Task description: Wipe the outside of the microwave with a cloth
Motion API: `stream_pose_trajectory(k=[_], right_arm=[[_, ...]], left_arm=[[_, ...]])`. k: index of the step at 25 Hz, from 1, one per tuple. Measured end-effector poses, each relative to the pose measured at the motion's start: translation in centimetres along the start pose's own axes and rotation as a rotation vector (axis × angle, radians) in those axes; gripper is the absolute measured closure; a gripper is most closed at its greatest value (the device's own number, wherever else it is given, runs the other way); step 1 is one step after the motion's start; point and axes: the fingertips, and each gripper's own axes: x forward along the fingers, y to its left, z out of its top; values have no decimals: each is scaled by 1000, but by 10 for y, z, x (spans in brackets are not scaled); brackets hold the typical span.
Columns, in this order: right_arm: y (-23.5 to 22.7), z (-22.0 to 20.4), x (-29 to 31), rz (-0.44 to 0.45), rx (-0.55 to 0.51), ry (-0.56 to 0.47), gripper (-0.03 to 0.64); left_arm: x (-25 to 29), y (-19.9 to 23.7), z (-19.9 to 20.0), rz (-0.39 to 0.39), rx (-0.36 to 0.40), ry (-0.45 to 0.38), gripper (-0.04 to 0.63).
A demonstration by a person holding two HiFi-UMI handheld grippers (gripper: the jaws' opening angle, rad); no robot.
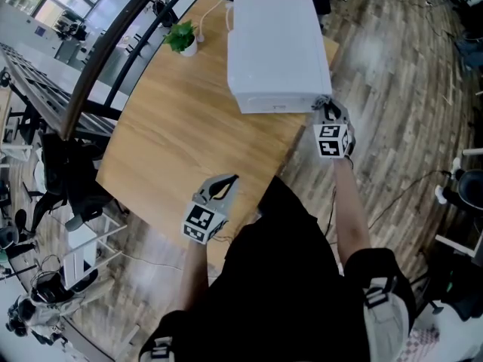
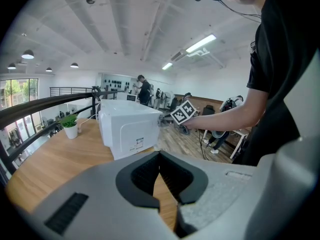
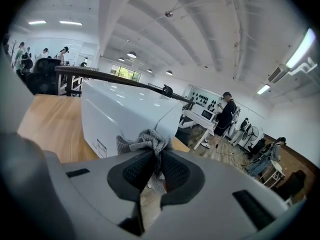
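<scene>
The white microwave (image 1: 275,47) stands at the far end of the wooden table (image 1: 181,142). My right gripper (image 1: 326,111) is at its near right corner, shut on a grey knitted cloth (image 3: 145,141). In the right gripper view the cloth bunches out of the jaws just in front of the microwave's (image 3: 125,116) near side; I cannot tell if it touches. My left gripper (image 1: 223,185) hovers low over the table's near edge, well short of the microwave (image 2: 127,126), shut with nothing in it. The left gripper (image 2: 160,153) view shows the right gripper's marker cube (image 2: 183,112) by the microwave's corner.
A small potted plant (image 1: 182,38) stands at the table's far left, beside the microwave. A white cable (image 1: 215,10) runs behind the microwave. A dark railing (image 1: 106,51) borders the table's left side. Wooden floor (image 1: 392,89) lies to the right.
</scene>
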Motion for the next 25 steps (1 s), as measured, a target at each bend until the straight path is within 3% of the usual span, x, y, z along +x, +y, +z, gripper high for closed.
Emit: stream_pose_trajectory(k=[25], right_arm=[[27,-30,21,27,-20,81,580]], left_arm=[[-2,8,-12,17,-25,16,595]])
